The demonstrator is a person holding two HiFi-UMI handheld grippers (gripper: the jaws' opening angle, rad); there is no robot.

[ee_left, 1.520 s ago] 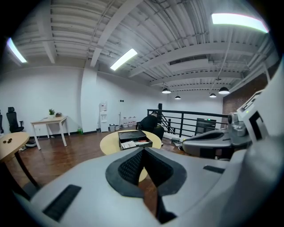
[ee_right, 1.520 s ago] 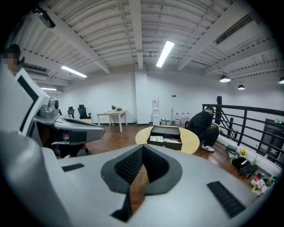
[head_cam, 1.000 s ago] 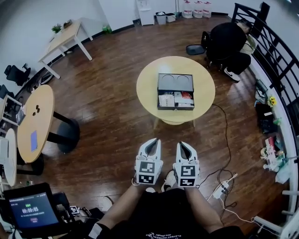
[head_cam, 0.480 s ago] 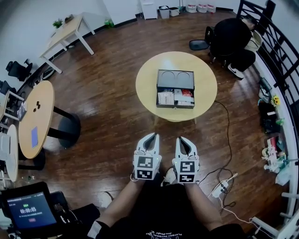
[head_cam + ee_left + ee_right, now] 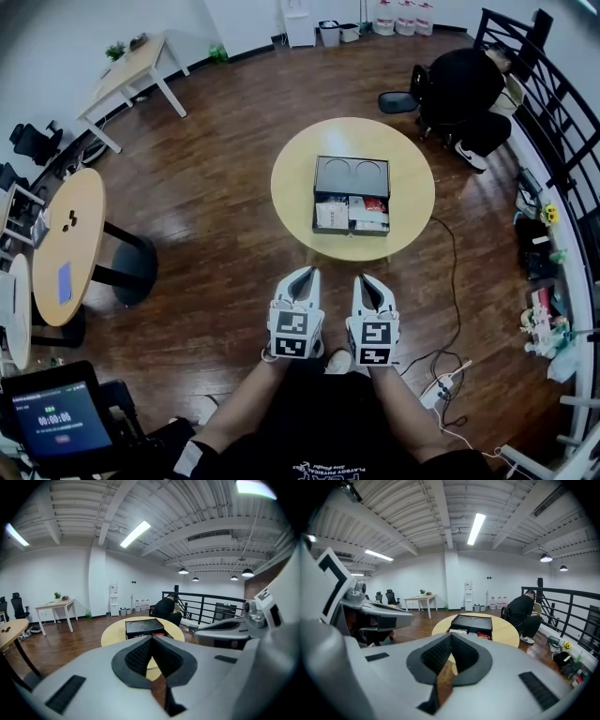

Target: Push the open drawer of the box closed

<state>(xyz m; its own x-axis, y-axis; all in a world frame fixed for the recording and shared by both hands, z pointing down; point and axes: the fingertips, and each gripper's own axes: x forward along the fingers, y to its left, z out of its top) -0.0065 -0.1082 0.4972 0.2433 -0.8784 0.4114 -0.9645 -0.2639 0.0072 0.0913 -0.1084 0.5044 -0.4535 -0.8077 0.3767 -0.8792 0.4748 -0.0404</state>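
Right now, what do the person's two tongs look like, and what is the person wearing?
Both the left tongs and the right tongs are pale grey, tapering to a point, with dark ribbed pads inside. Each carries a cube with black-and-white square markers. The person wears black clothes.

Black box (image 5: 351, 174), white and red contents (image 5: 349, 214) in its drawer (image 5: 351, 232); pale yellow table (image 5: 298, 187); dark brown plank floor (image 5: 216, 206); white left gripper (image 5: 304, 275) and right gripper (image 5: 365, 279), black-and-white square markers (image 5: 292, 335)
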